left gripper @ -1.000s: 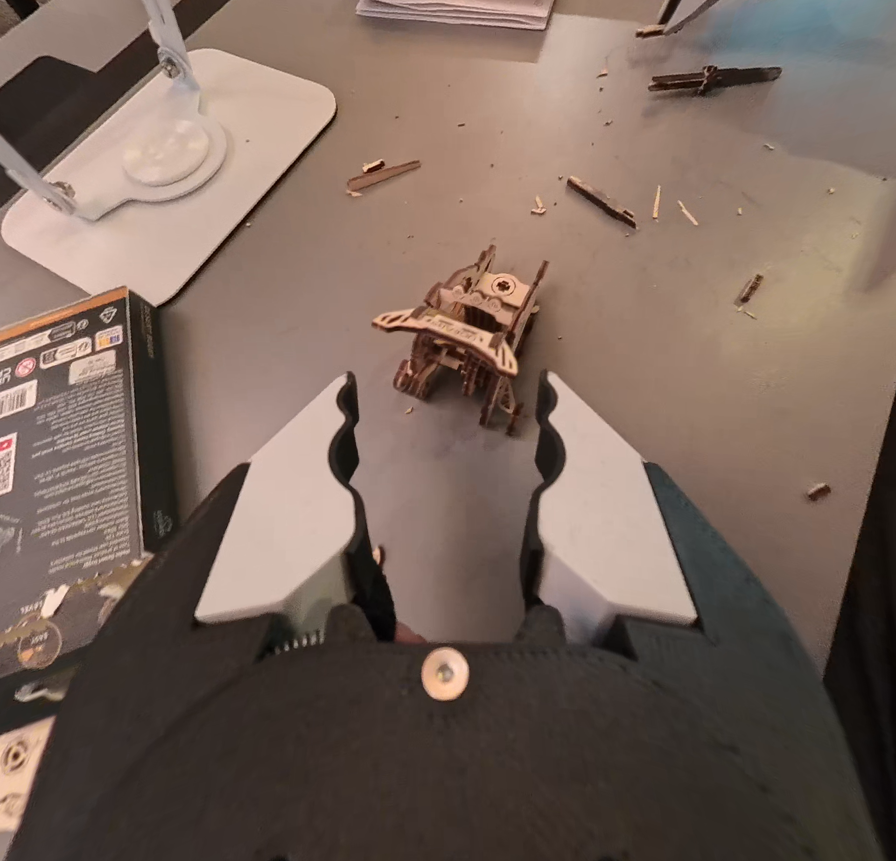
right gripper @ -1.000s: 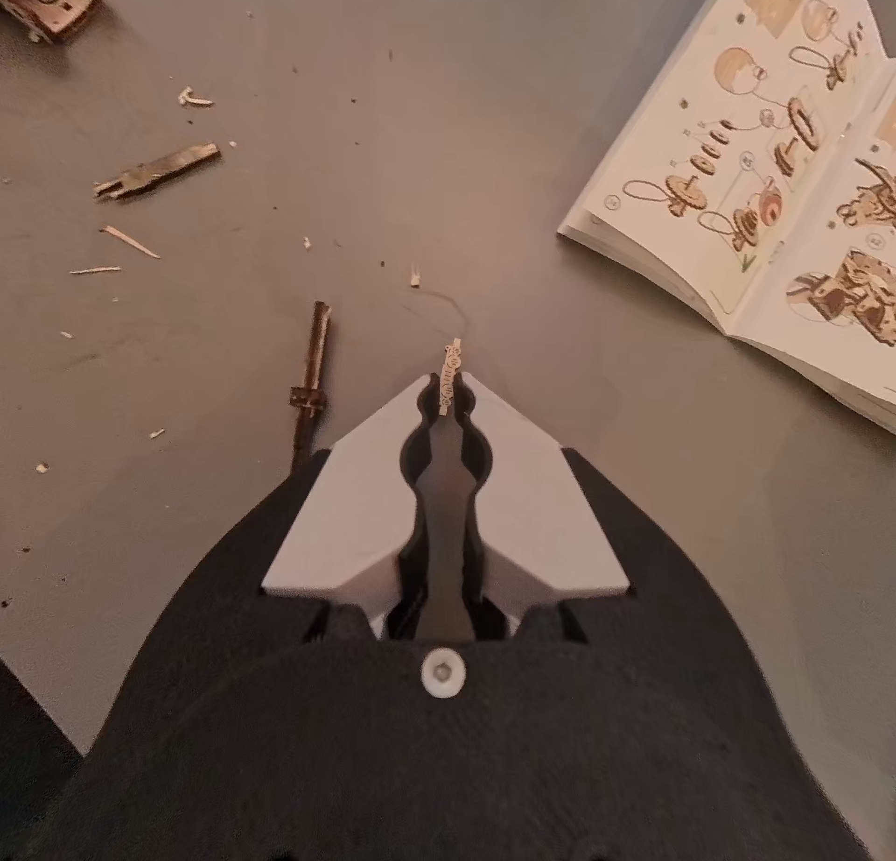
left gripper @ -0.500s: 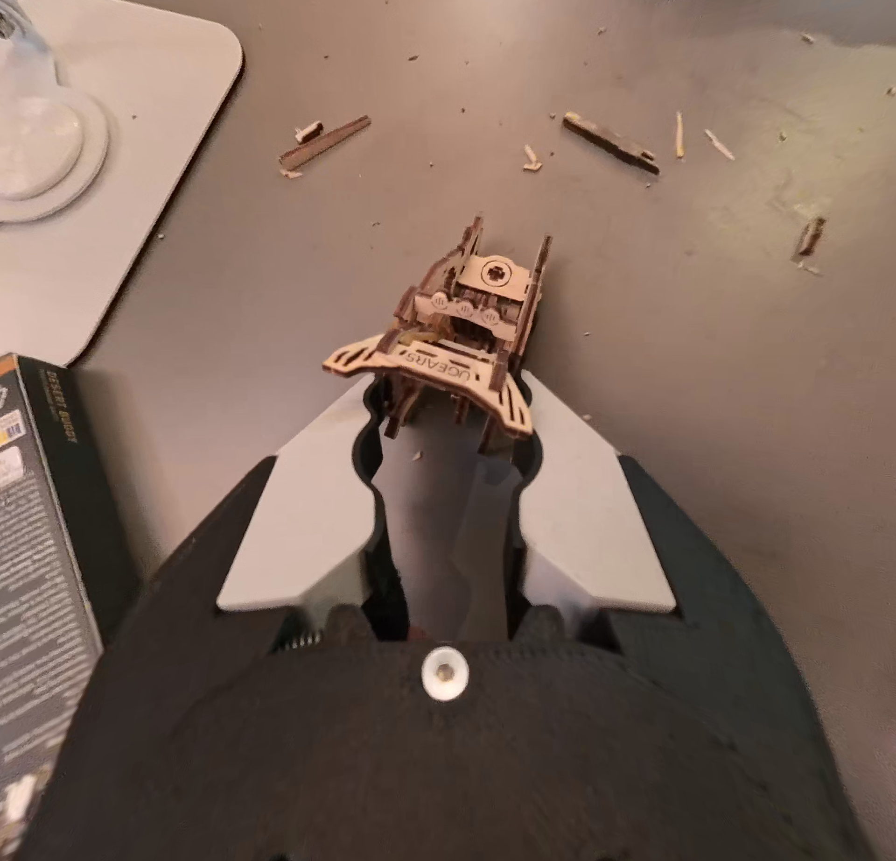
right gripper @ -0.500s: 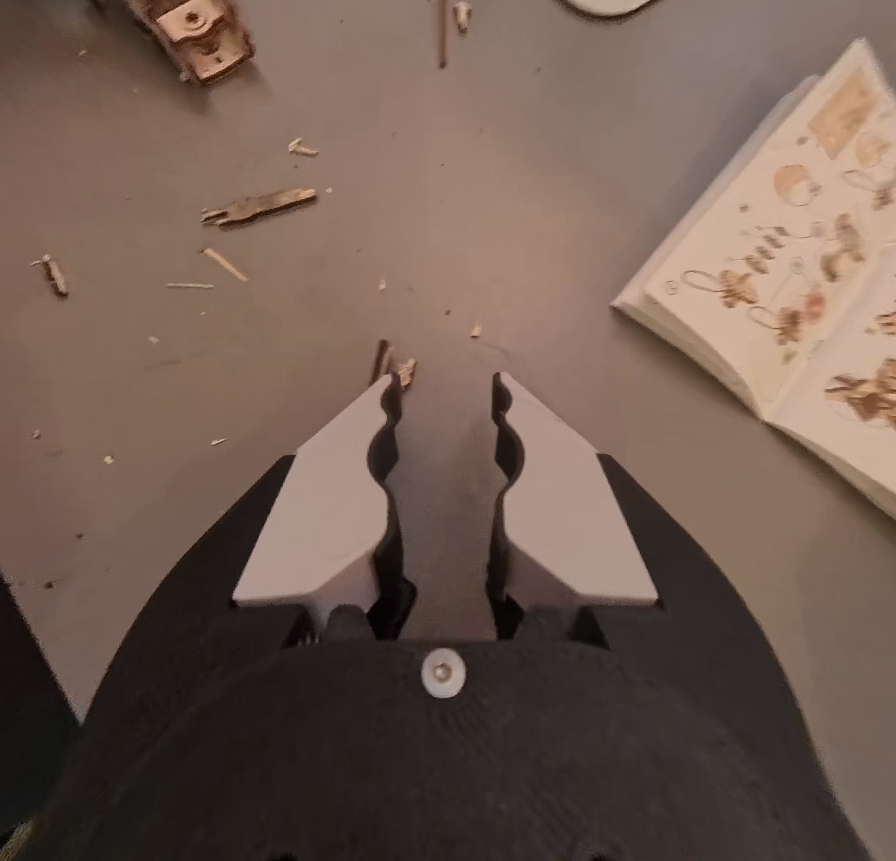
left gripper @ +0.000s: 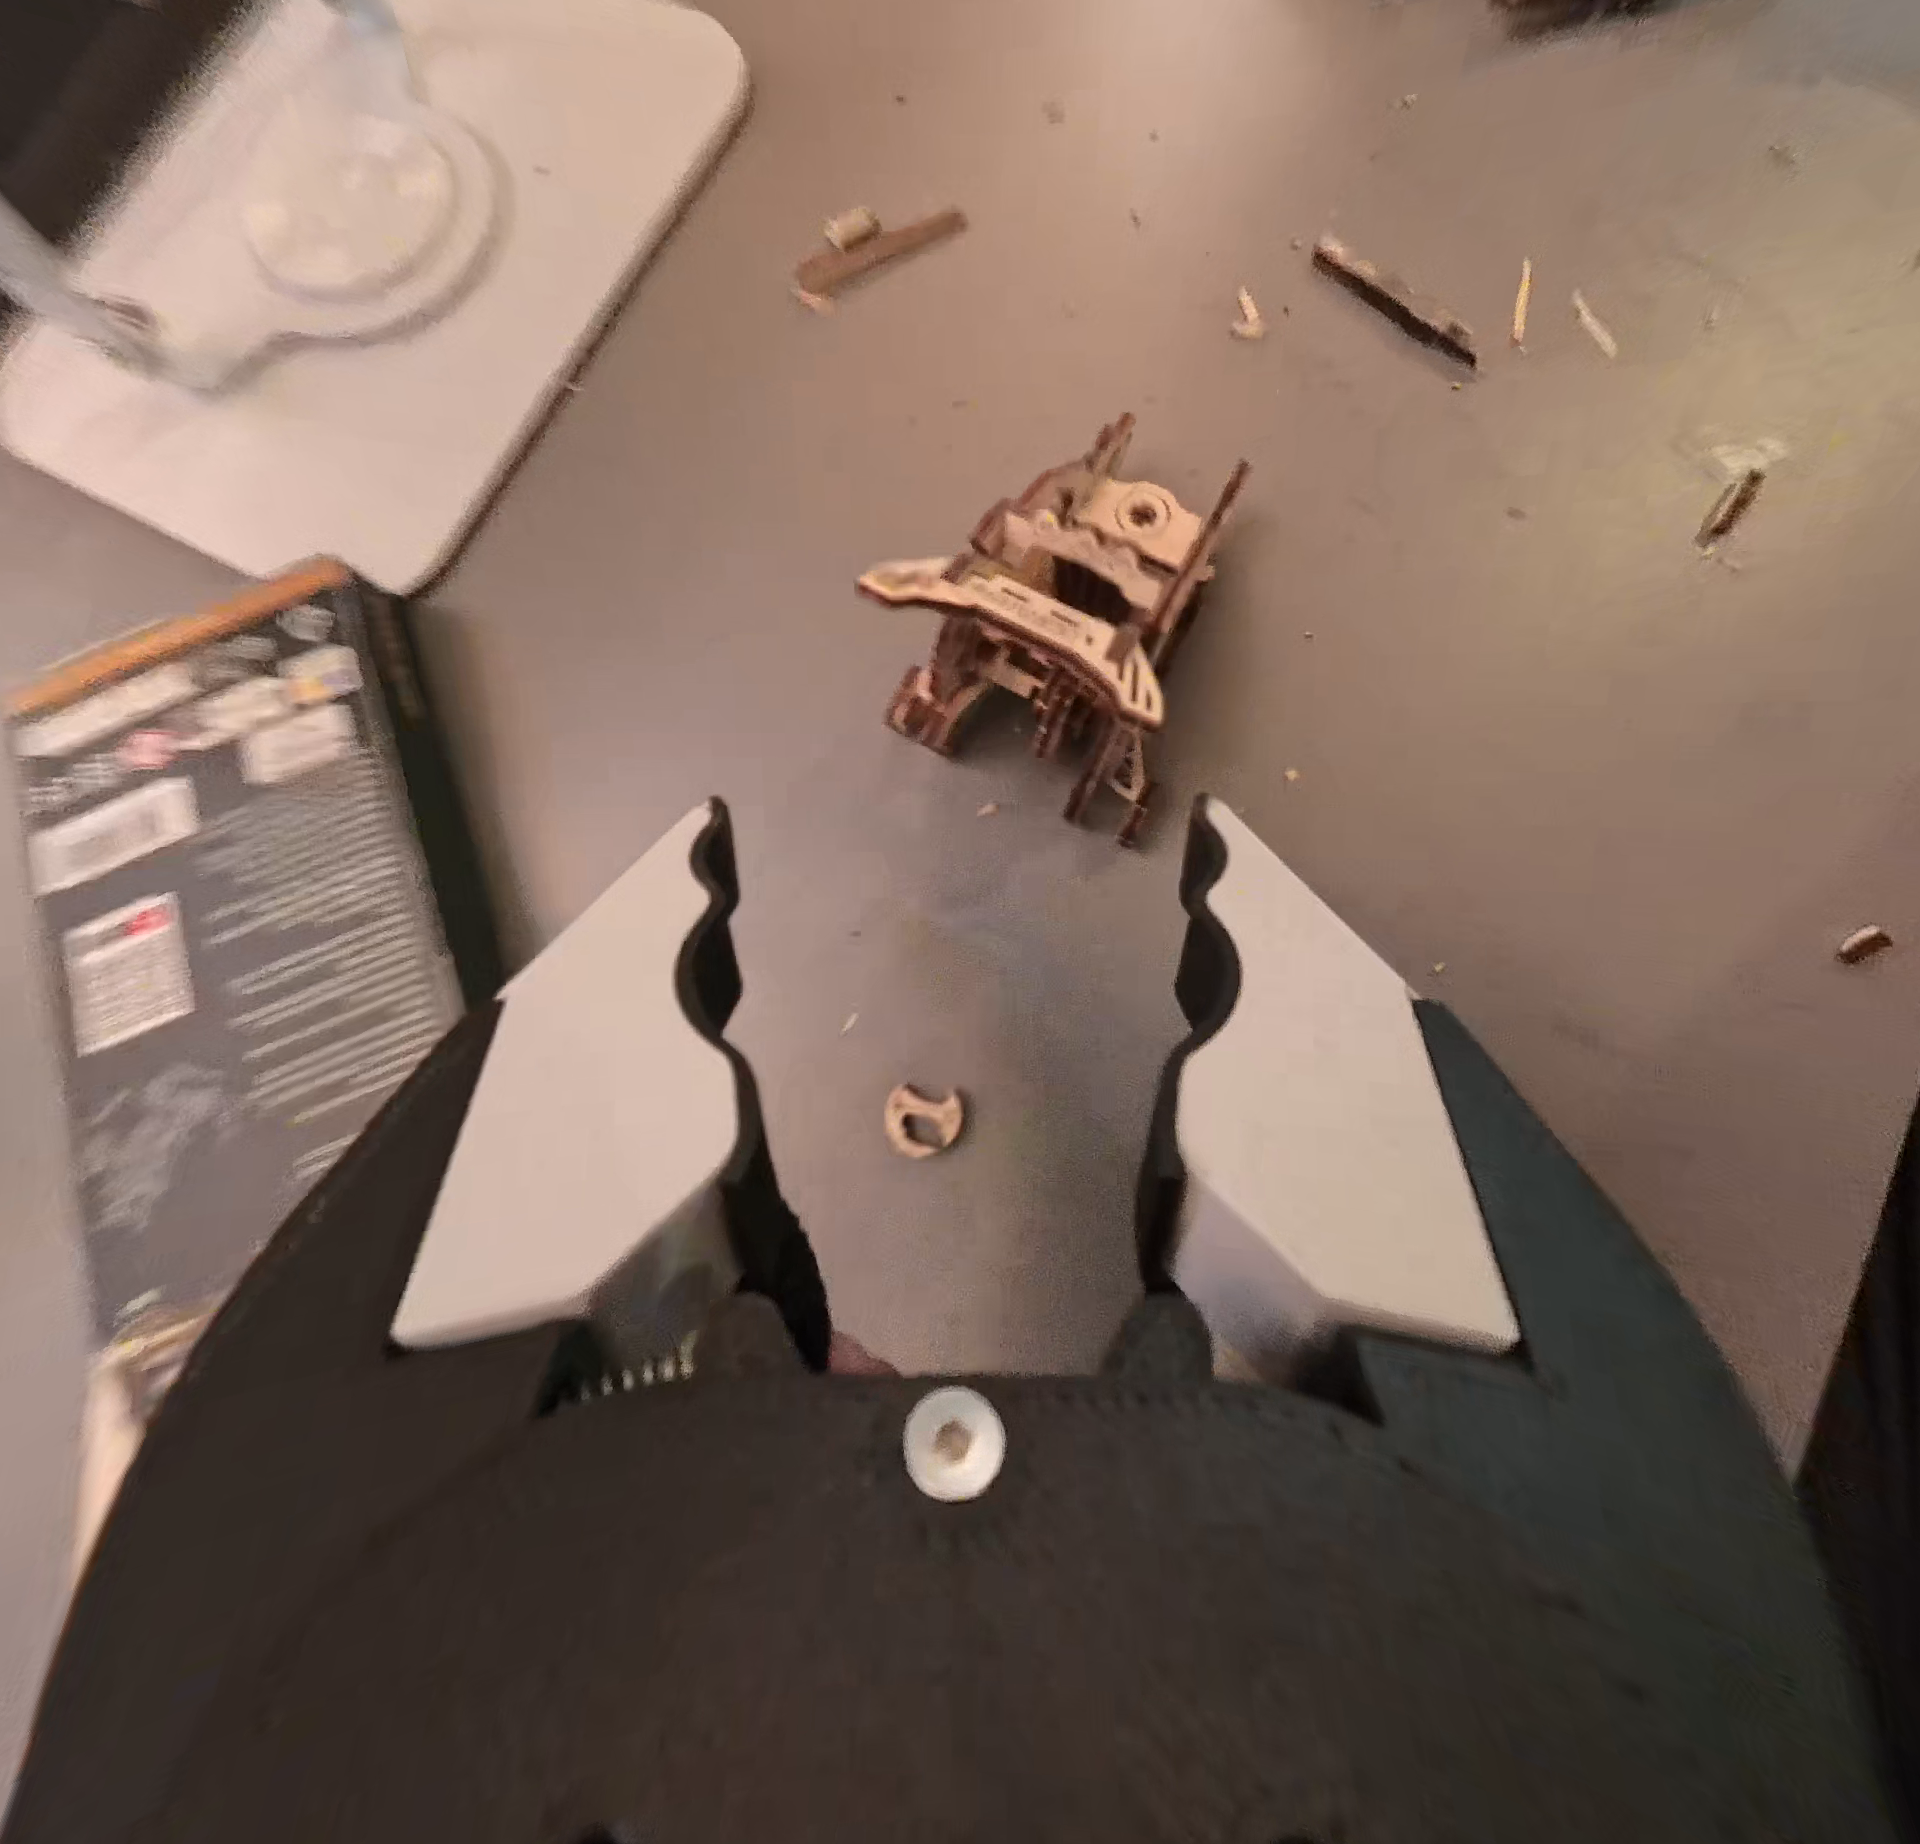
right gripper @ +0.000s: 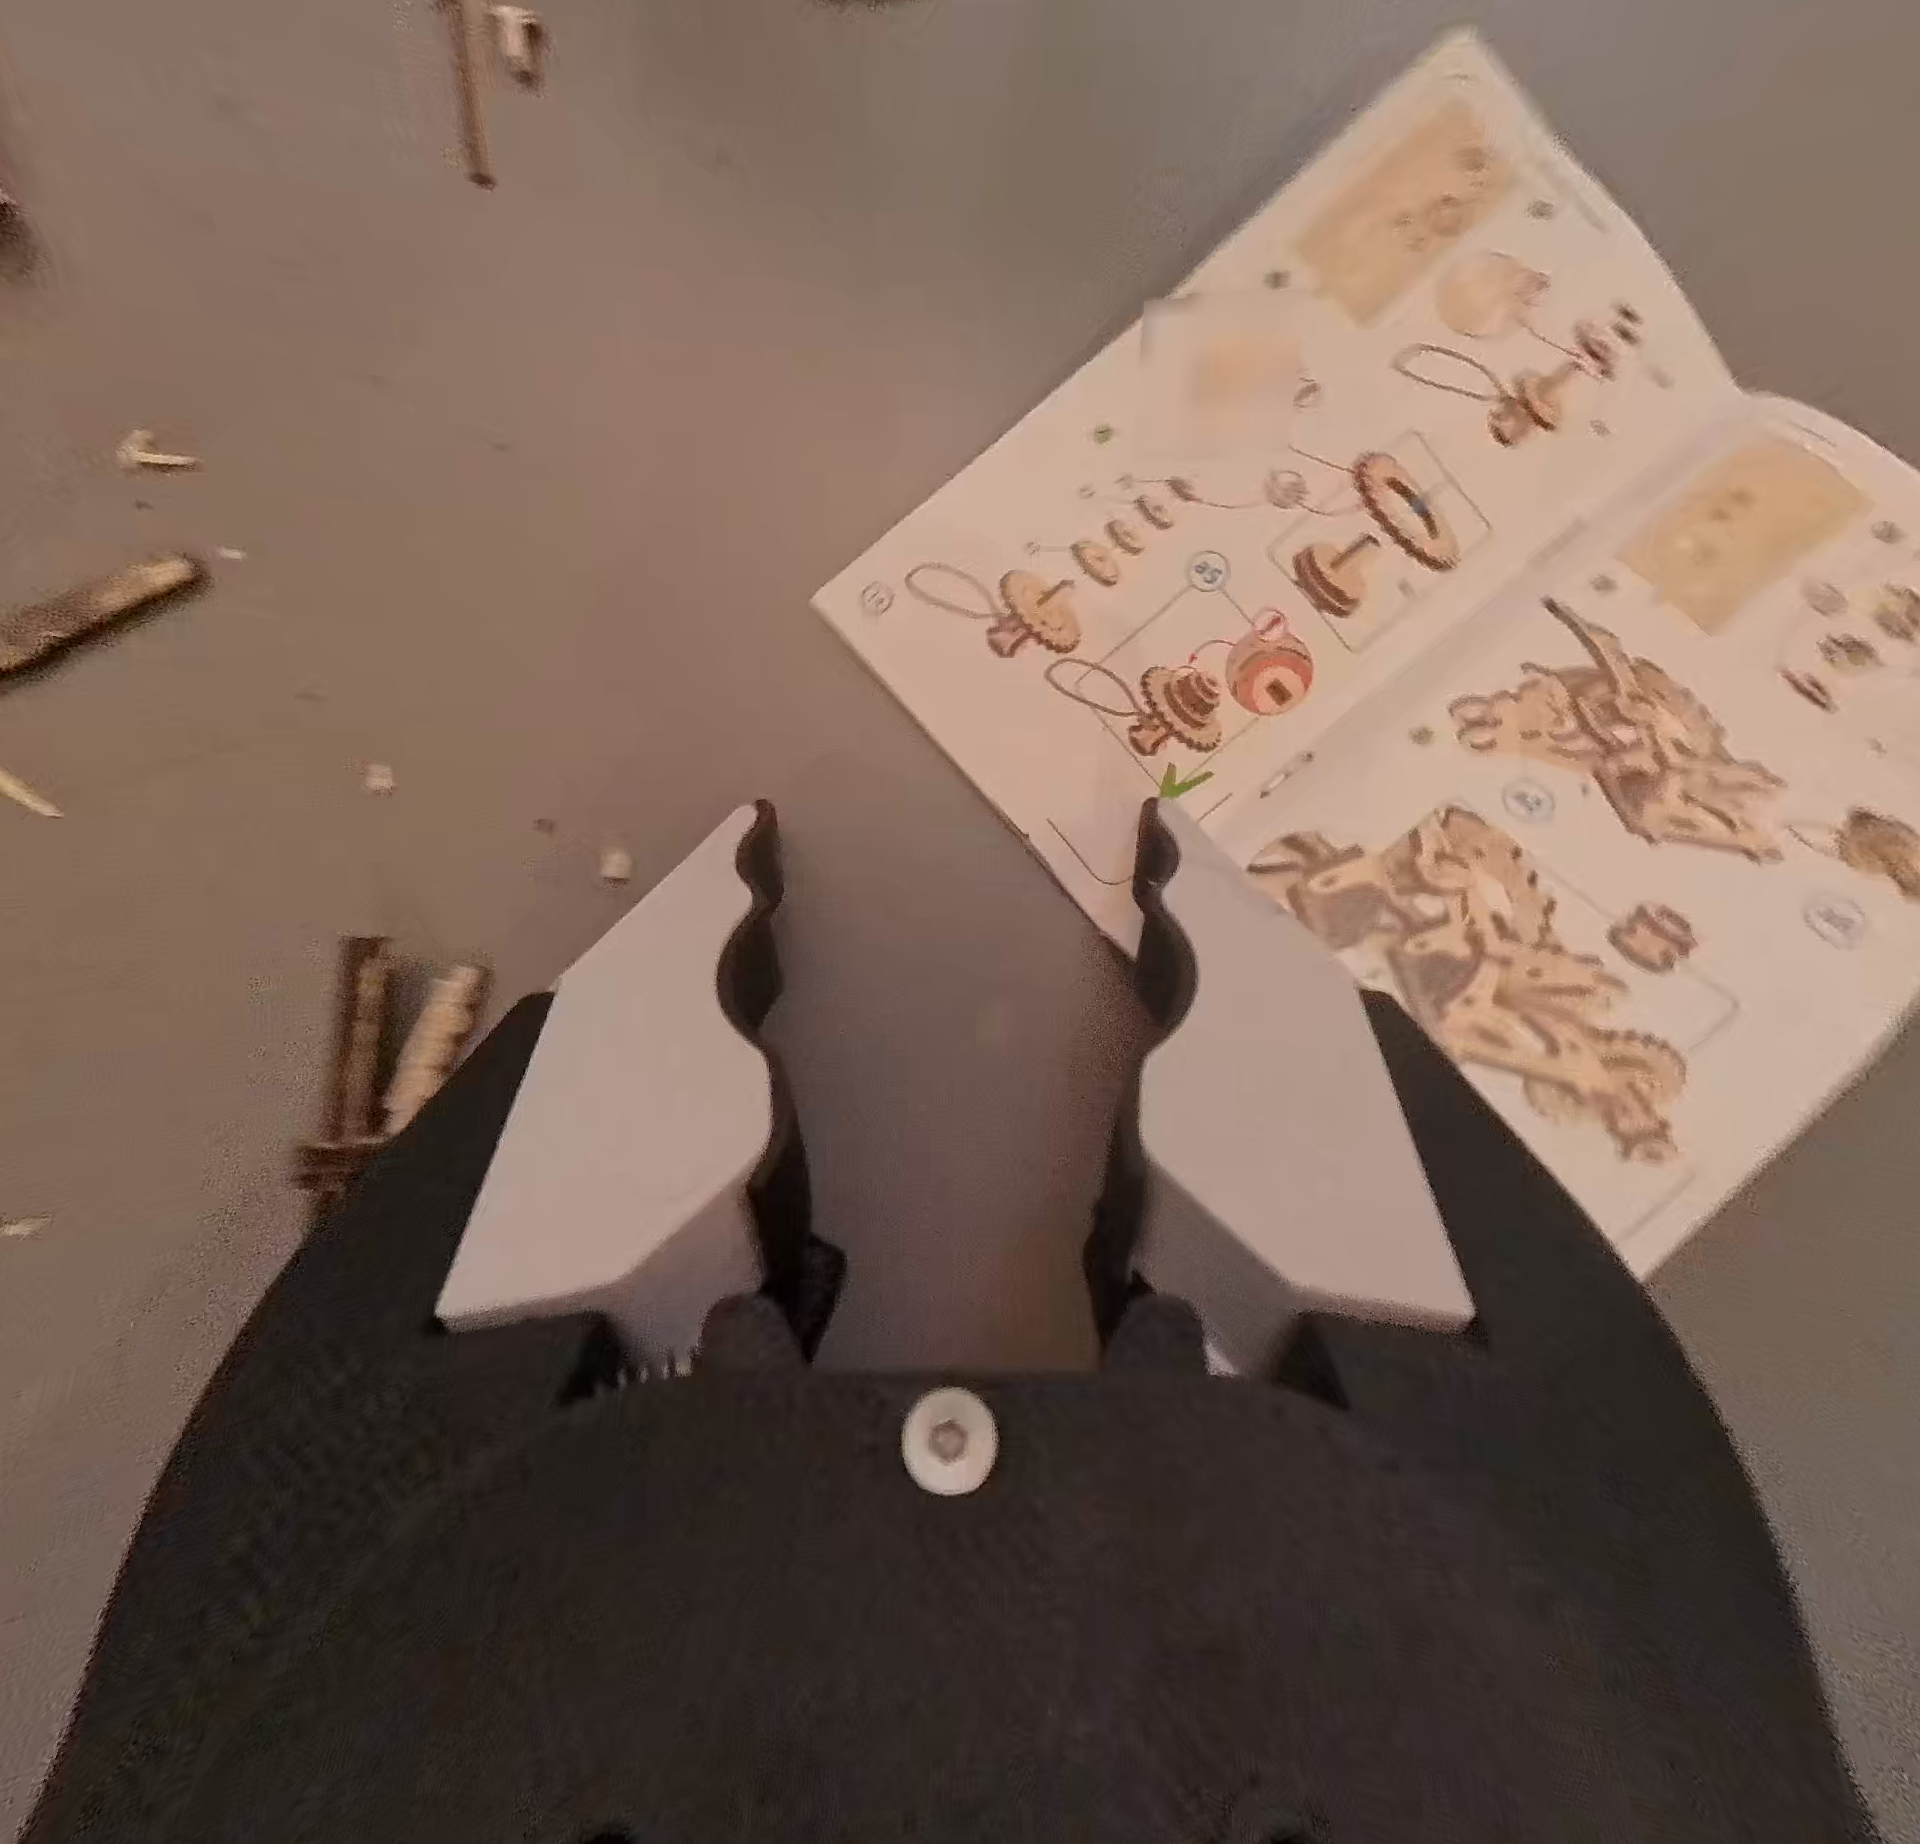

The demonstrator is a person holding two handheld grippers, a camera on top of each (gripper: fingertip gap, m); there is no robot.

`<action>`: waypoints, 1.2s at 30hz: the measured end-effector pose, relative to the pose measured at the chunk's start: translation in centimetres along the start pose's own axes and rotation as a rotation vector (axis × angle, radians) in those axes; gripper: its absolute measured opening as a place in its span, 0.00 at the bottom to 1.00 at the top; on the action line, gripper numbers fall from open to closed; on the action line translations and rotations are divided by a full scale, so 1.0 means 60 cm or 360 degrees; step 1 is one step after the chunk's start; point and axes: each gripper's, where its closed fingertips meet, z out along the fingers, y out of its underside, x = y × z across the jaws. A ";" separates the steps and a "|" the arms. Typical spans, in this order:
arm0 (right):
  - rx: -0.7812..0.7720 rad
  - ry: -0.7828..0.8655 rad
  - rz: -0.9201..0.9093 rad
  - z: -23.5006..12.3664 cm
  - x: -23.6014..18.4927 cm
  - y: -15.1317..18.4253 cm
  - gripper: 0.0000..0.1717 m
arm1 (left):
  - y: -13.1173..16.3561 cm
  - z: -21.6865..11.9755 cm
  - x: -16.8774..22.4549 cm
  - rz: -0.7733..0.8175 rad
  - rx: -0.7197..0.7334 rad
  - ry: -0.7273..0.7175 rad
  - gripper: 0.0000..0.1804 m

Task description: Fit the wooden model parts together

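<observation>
The partly built wooden model stands on the grey table, just beyond my left gripper, which is open and holds nothing. A small round wooden part lies on the table between the left fingers, touching neither. My right gripper is open and holds nothing, over bare table at the corner of the open instruction booklet. A small pale ridged part lies beside a dark wooden strip left of the right gripper.
A white lamp base is at the far left and a dark product box at the left. Wood strips and splinters are scattered at the back. More scraps lie left of the right gripper. Spacing between my two grippers at the tips: around 35 cm.
My left gripper closed in around the model's front, then drew back and opened wide, leaving the model on the table. My right gripper opened, let the small ridged part go, and moved toward the booklet.
</observation>
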 end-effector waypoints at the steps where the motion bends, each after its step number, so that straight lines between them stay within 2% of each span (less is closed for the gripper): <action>1: 0.0000 -0.0044 0.0023 0.003 -0.028 -0.004 0.39 | -0.017 -0.023 -0.005 -0.0004 0.0062 -0.0053 0.46; 4: 0.0016 -0.0279 0.0000 -0.002 -0.123 -0.018 0.42 | -0.110 -0.089 0.006 0.0020 0.0347 -0.0155 0.43; 6: 0.0103 -0.0303 -0.0002 -0.025 -0.135 -0.035 0.41 | -0.187 -0.107 0.041 0.0063 0.0530 -0.0140 0.38; 8: 0.0235 -0.0385 0.0062 -0.061 -0.129 -0.059 0.37 | -0.249 -0.085 0.082 0.0033 0.0598 -0.0084 0.36; 12: 0.0417 -0.0215 0.0011 -0.101 -0.044 -0.092 0.32 | -0.326 0.025 0.154 -0.0151 0.0563 0.0015 0.33; 14: 0.0301 -0.0139 -0.0053 -0.083 -0.012 -0.081 0.31 | -0.317 0.107 0.174 -0.0154 0.0371 0.0022 0.33; 17: -0.0016 -0.0120 -0.0143 -0.031 -0.006 -0.028 0.29 | -0.281 0.208 0.162 -0.0113 0.0073 -0.0082 0.30; 19: -0.0099 -0.0165 -0.0169 -0.010 -0.029 -0.001 0.24 | -0.257 0.252 0.146 -0.0119 -0.0072 -0.0136 0.30; 20: -0.0095 -0.0174 -0.0178 -0.005 -0.042 0.006 0.18 | -0.250 0.267 0.136 -0.0117 -0.0107 -0.0167 0.28; 21: -0.0070 -0.0189 -0.0186 -0.005 -0.059 0.010 0.18 | -0.238 0.279 0.126 -0.0111 -0.0159 -0.0199 0.27; 25: -0.0086 -0.0270 -0.0195 -0.026 -0.106 0.025 0.15 | -0.204 0.303 0.118 -0.0127 -0.0307 -0.0180 0.23; 27: 0.0054 -0.0330 -0.0169 -0.047 -0.110 0.000 0.18 | -0.205 0.304 0.119 -0.0114 -0.0292 -0.0172 0.22; 31: 0.0332 -0.0214 -0.0199 -0.068 -0.050 -0.073 0.22 | -0.204 0.305 0.124 -0.0129 -0.0262 -0.0136 0.19; 34: 0.0410 -0.0137 -0.0312 -0.061 -0.015 -0.115 0.27 | -0.204 0.305 0.125 -0.0135 -0.0237 -0.0119 0.19; 36: 0.0372 -0.0119 -0.0403 -0.035 0.002 -0.125 0.31 | -0.203 0.305 0.125 -0.0149 -0.0217 -0.0107 0.19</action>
